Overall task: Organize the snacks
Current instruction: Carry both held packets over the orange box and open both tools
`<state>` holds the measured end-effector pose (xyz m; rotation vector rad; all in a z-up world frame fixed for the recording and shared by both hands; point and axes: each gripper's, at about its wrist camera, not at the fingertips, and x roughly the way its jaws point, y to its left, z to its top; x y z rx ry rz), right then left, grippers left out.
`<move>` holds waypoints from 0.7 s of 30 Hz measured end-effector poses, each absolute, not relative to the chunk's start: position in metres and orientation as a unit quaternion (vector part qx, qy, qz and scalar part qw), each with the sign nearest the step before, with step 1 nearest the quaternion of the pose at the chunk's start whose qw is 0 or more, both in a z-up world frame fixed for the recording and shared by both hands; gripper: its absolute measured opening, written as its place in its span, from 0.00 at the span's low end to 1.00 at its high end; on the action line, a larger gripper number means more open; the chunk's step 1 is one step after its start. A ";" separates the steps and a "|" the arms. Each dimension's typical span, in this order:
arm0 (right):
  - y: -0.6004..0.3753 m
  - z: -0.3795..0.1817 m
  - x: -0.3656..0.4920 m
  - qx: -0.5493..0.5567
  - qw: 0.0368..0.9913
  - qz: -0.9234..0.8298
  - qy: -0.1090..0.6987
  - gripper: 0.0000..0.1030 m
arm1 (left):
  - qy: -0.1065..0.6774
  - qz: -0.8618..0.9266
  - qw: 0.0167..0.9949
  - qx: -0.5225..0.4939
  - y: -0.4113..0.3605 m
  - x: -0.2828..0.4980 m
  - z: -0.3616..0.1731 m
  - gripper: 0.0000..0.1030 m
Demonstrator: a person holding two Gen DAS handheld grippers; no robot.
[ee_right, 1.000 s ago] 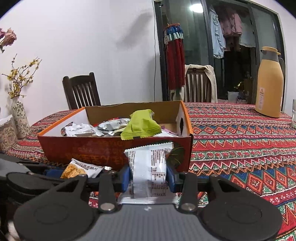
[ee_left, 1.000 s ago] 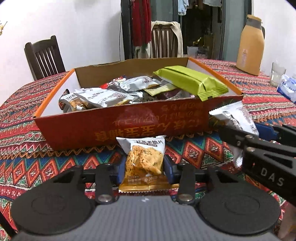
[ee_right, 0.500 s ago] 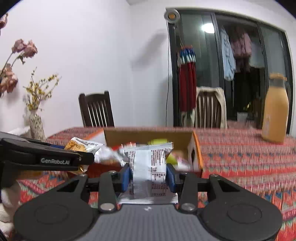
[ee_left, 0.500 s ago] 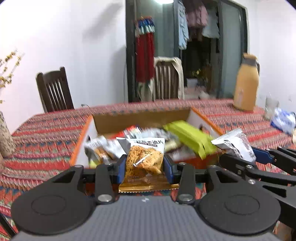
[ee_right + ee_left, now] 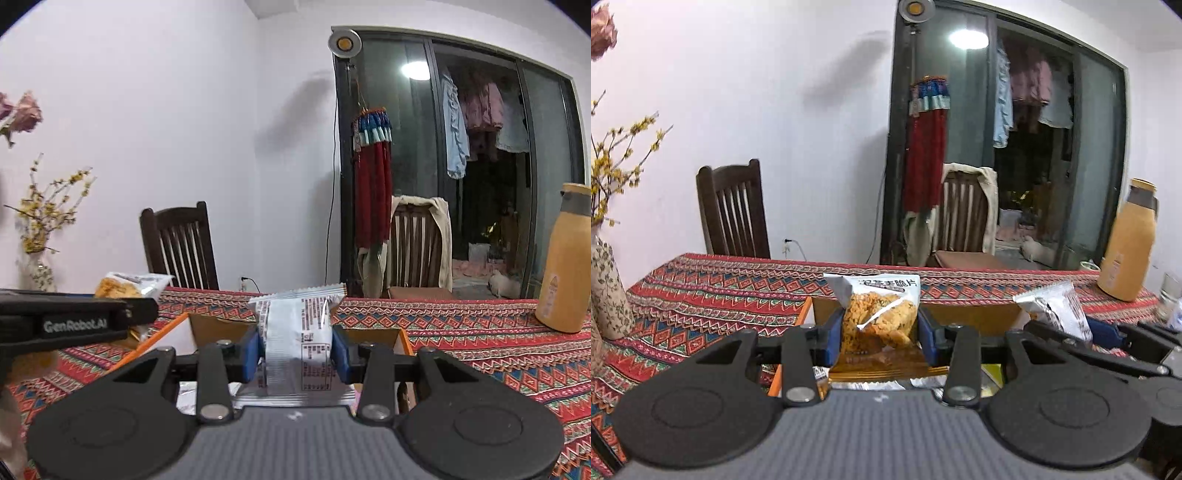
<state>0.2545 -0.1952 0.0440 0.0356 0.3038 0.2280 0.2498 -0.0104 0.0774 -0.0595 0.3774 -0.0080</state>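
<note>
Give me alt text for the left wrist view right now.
The left gripper is shut on an orange crisps packet, held above the cardboard snack box on a patterned tablecloth. At right, the right gripper holds a white snack packet.

The left gripper (image 5: pixel 880 334) is matte black plastic with blue pads (image 5: pixel 833 334) on the inner faces of its two fingers. Behind the fingers, two angular black link arms run back to a pair of broad round discs (image 5: pixel 687 409), each with a shallow circular recess. A silver screw head (image 5: pixel 801 394) sits at the base of each link. Between the discs lies a grey ribbed body (image 5: pixel 882 435). The right gripper (image 5: pixel 298 356) has the same build: blue pads, black links, silver screws (image 5: pixel 216 410) and a ribbed grey body. Seen from the side, the left one's black finger carries white "GenRobot.AI" lettering (image 5: pixel 75 325).
</note>
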 end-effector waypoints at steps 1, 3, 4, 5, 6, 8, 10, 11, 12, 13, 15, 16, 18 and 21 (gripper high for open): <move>-0.195 0.042 0.260 0.020 0.982 0.111 0.153 0.38 | 0.188 0.000 0.982 -0.032 -0.009 0.255 0.075 0.41; -0.195 0.036 0.268 0.026 0.982 0.107 0.155 0.38 | 0.191 0.007 0.981 -0.036 -0.006 0.266 0.066 0.41; -0.195 0.033 0.271 0.028 0.982 0.106 0.154 0.38 | 0.194 0.010 0.980 -0.039 -0.004 0.270 0.061 0.41; -0.196 0.029 0.272 0.028 0.982 0.105 0.152 0.38 | 0.198 0.011 0.979 -0.042 -0.002 0.274 0.055 0.41; -0.197 0.026 0.273 0.027 0.983 0.105 0.150 0.38 | 0.202 0.009 0.978 -0.045 0.002 0.277 0.050 0.41; -0.198 0.020 0.276 0.027 0.982 0.106 0.155 0.38 | 0.208 0.008 0.977 -0.044 0.004 0.281 0.043 0.41; -0.197 0.016 0.279 0.026 0.981 0.109 0.160 0.38 | 0.208 0.007 0.977 -0.045 0.007 0.280 0.040 0.41; -0.197 0.014 0.280 0.023 0.980 0.109 0.162 0.38 | 0.207 0.007 0.977 -0.044 0.008 0.280 0.039 0.41; -0.195 0.013 0.283 0.021 0.980 0.110 0.167 0.38 | 0.207 0.006 0.977 -0.045 0.009 0.280 0.037 0.41; -0.194 0.011 0.284 0.020 0.979 0.111 0.172 0.38 | 0.208 0.005 0.977 -0.045 0.009 0.280 0.036 0.41; -0.193 0.007 0.286 0.017 0.977 0.110 0.183 0.39 | 0.214 0.006 0.976 -0.044 0.008 0.282 0.032 0.41; -0.192 0.006 0.286 0.016 0.976 0.108 0.188 0.40 | 0.216 0.006 0.975 -0.045 0.008 0.282 0.031 0.42; -0.192 0.004 0.283 0.014 0.977 0.100 0.188 0.48 | 0.214 0.011 0.975 -0.050 0.009 0.279 0.030 0.57; -0.198 0.006 0.278 0.025 0.981 0.077 0.177 0.97 | 0.190 0.030 0.980 -0.059 0.011 0.270 0.034 1.00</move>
